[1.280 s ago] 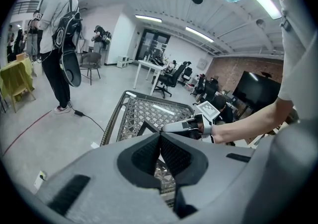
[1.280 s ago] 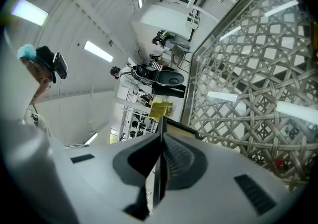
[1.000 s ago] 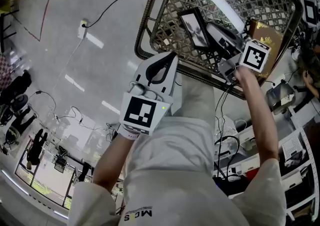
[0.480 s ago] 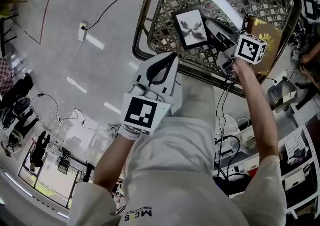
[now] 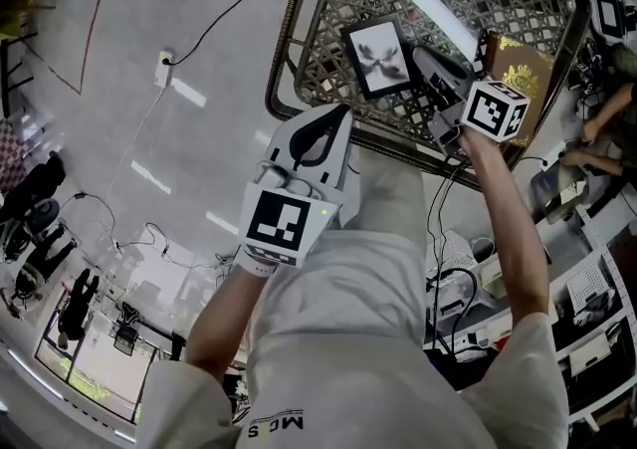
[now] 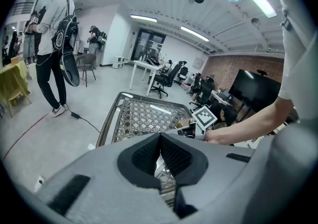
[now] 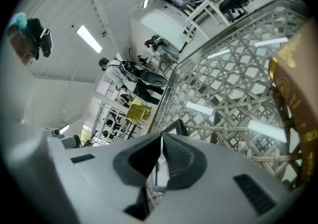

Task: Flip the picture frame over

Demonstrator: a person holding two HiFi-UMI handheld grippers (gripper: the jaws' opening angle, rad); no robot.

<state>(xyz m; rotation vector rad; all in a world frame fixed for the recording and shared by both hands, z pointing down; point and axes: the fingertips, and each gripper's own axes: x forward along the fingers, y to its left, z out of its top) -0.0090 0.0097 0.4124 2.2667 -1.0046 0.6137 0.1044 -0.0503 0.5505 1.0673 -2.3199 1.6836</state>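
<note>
The picture frame (image 5: pixel 378 57) has a black border and a pale print of a dark winged shape. It is over the woven table (image 5: pixel 299 19) with its picture side towards me. My right gripper (image 5: pixel 423 61) is shut on the frame's right edge. In the right gripper view only a dark corner of the frame (image 7: pixel 177 127) shows past the shut jaws of the right gripper (image 7: pixel 161 141). My left gripper (image 5: pixel 343 116) hangs at the table's near edge, shut and holding nothing. The left gripper view shows the left gripper (image 6: pixel 160 137) with its jaws together before the table (image 6: pixel 144 116).
A brown book with gold print (image 5: pixel 523 74) lies on the table to the right of the frame, and shows as the book (image 7: pixel 298 94) beside the lattice top (image 7: pixel 233 94). A plug and cable (image 5: pixel 164 59) lie on the floor at left. Shelves crowd the right. A person (image 6: pixel 54 44) stands far off.
The frame has turned from a narrow tilted stance to face me more fully. My right gripper, still on its edge, has rolled and sunk a little. The left gripper has kept still.
</note>
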